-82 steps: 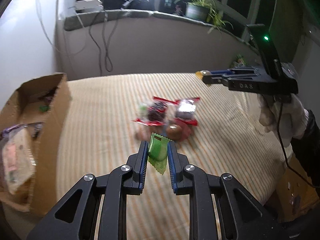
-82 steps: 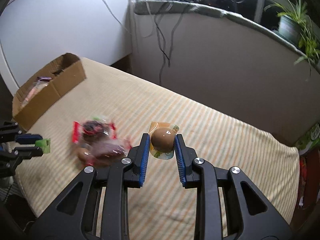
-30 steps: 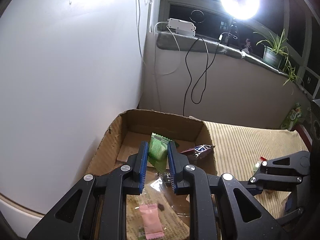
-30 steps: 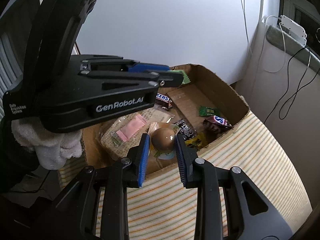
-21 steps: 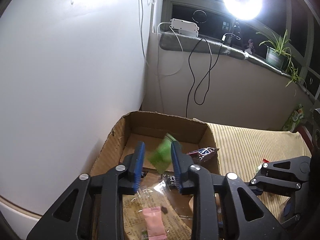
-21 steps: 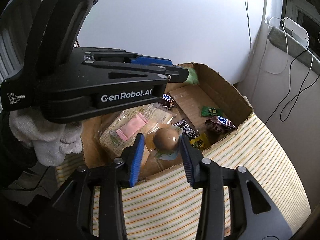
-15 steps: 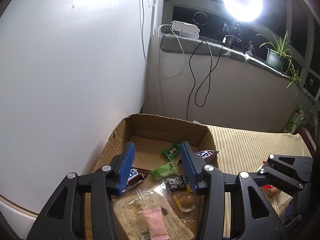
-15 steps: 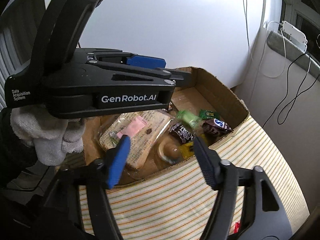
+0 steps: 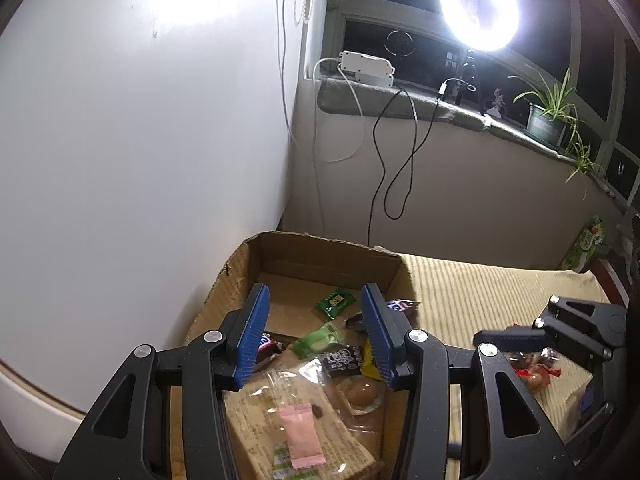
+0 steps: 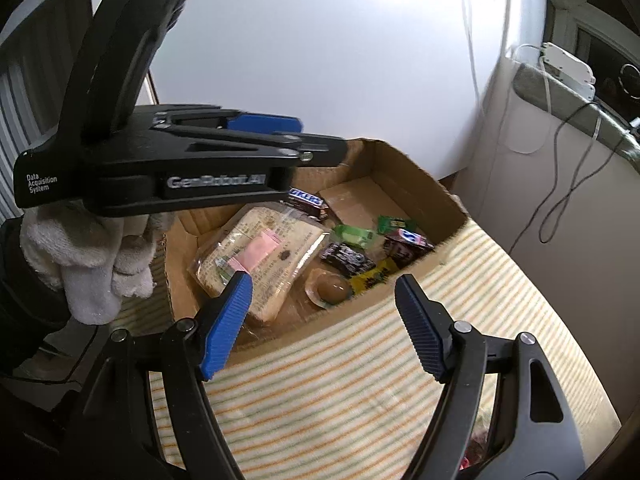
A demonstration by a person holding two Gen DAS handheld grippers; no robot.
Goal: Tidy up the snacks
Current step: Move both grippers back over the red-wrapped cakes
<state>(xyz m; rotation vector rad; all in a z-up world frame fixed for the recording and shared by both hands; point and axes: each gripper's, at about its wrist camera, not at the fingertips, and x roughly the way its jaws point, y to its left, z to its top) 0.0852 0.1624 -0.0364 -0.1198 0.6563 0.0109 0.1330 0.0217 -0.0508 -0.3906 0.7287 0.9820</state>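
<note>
Right tool [image 10: 322, 320], empty, jaws opening, hangs over the box [image 10: 416, 184]; left tool [image 9: 314, 336] open, empty. Remaining snacks [image 9: 534, 370] lie right of the box, nearer the right tool.

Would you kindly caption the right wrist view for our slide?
Open, empty right tool widening above a cardboard box of snacks; left tool alongside.

Matt brown corrugated cardboard box [image 10: 420, 184], glossy plastic snack wrappers [image 10: 348, 258], woven striped cloth [image 10: 360, 380], white terry glove [image 10: 88, 264]
</note>
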